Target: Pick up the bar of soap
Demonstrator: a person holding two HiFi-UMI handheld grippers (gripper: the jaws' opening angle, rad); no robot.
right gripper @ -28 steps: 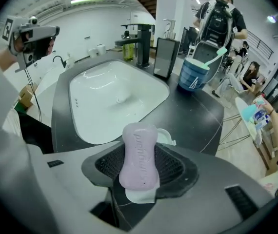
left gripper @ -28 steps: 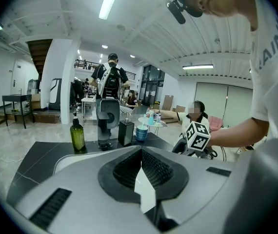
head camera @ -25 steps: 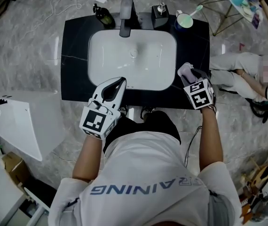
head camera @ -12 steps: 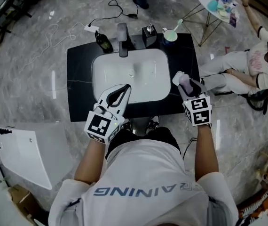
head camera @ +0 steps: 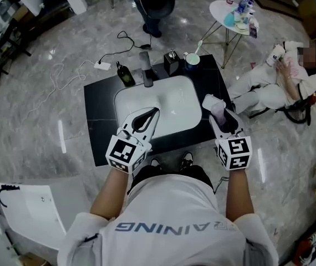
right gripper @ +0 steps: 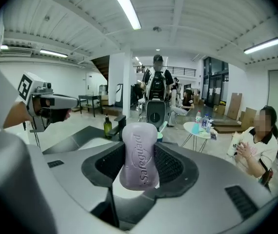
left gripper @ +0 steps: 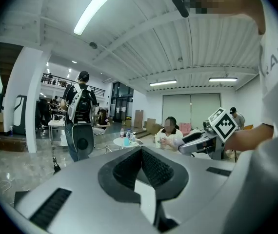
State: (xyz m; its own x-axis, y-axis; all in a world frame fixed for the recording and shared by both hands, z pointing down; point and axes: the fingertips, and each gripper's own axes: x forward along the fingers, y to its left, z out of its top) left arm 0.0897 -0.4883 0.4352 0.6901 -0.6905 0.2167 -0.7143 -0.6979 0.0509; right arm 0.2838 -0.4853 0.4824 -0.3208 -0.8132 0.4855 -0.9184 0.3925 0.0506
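- The right gripper [right gripper: 140, 165] pinches the soap [right gripper: 139, 150] by its middle, end up, in the air above the right side of the sink [head camera: 126, 101].
- The left gripper [left gripper: 142, 156] is pressed together on nothing.
- Risk: the bar (probably slick, though I can't see wetness) could slide out and drop if the squeeze eases or the gripper tilts.

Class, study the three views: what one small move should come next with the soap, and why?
Probably nothing beyond steadying the right gripper without loosening it. The purple soap bar stands upright, clamped between its jaws. It appears lifted clear of the sink and counter, so the pickup looks done. The left gripper is shut and empty.
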